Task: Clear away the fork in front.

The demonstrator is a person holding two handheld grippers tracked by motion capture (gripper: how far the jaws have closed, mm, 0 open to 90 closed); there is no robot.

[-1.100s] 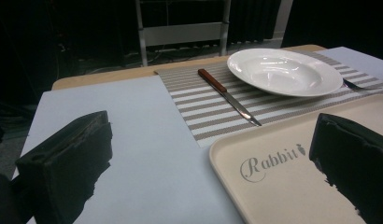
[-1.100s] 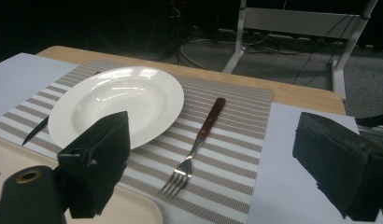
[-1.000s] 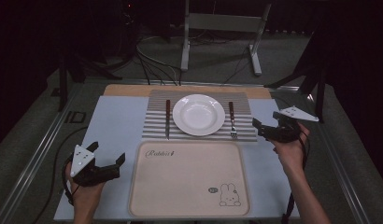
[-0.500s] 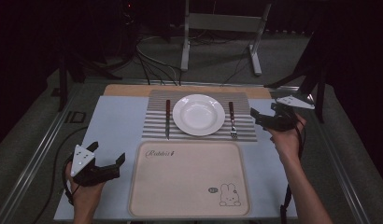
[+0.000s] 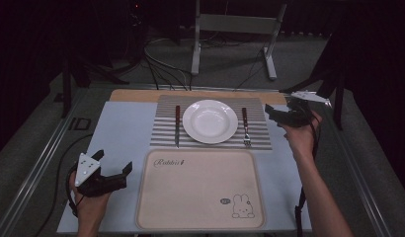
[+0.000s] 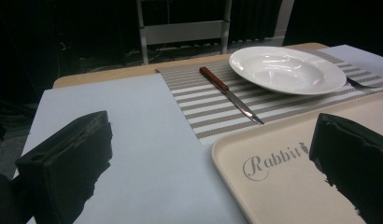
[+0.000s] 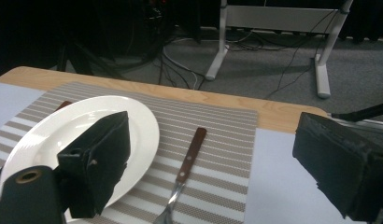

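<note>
A white plate [image 5: 210,121] sits mid-way on a striped placemat [image 5: 163,133], a red-handled knife [image 5: 177,126] to its left and a fork [image 5: 245,127] to its right. Nearer me lies a bare beige tray [image 5: 200,190] printed "Rabbit". My left gripper [image 5: 114,164] hovers open just left of the tray, its jaws straddling the tray's corner [image 6: 273,186], with the knife [image 6: 231,95] and plate [image 6: 285,70] beyond. My right gripper [image 5: 272,114] is open at the placement's right edge, aimed at the fork [image 7: 187,161] and plate [image 7: 63,130], holding nothing.
A pale blue sheet [image 5: 121,128] covers the table, with a wooden strip [image 5: 136,95] along its far edge. Metal rails [image 5: 37,163] run down both sides. Beyond the table are floor cables [image 5: 161,64] and a white stand [image 5: 195,44].
My right gripper has moved away from me toward the table's far right, staying open. The left gripper and the objects on the table have not moved.
</note>
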